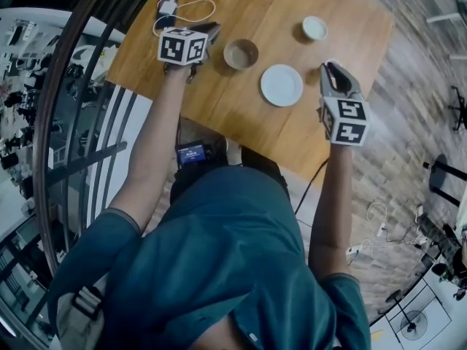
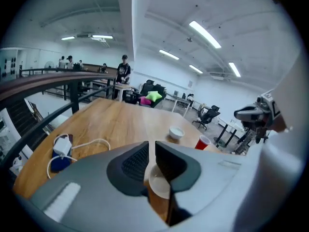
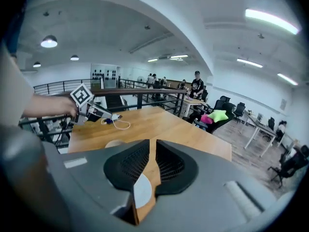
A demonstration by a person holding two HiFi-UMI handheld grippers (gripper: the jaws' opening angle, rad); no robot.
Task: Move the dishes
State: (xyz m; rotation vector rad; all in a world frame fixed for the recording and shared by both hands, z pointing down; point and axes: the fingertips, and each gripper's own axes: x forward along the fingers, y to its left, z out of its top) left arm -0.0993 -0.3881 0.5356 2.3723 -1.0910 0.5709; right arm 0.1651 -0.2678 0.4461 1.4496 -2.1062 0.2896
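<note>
The dishes, a brown bowl [image 1: 241, 53], a white plate [image 1: 282, 84] and a small white bowl [image 1: 314, 28], sit apart from one another on a wooden table [image 1: 248, 122]. The brown bowl is toward the table's left. The plate lies nearer the person, to the right of that bowl. The small white bowl stands farther off, toward the right corner.

The left gripper [image 1: 210, 33] is just beside the brown bowl, on its left. In the left gripper view its jaws stand nearly together, with only a thin slit between them and nothing held. Part of the bowl's rim shows below the slit.

The right gripper [image 1: 332, 70] is near the plate's right edge. In the right gripper view its jaws are likewise drawn close with nothing between them. A slice of the white plate shows beneath them, against the wood. Whether either gripper touches the table cannot be told.

A phone [image 1: 166, 6] with a white charger cable [image 1: 197, 2] lies at the table's far left corner, behind the left gripper.
</note>
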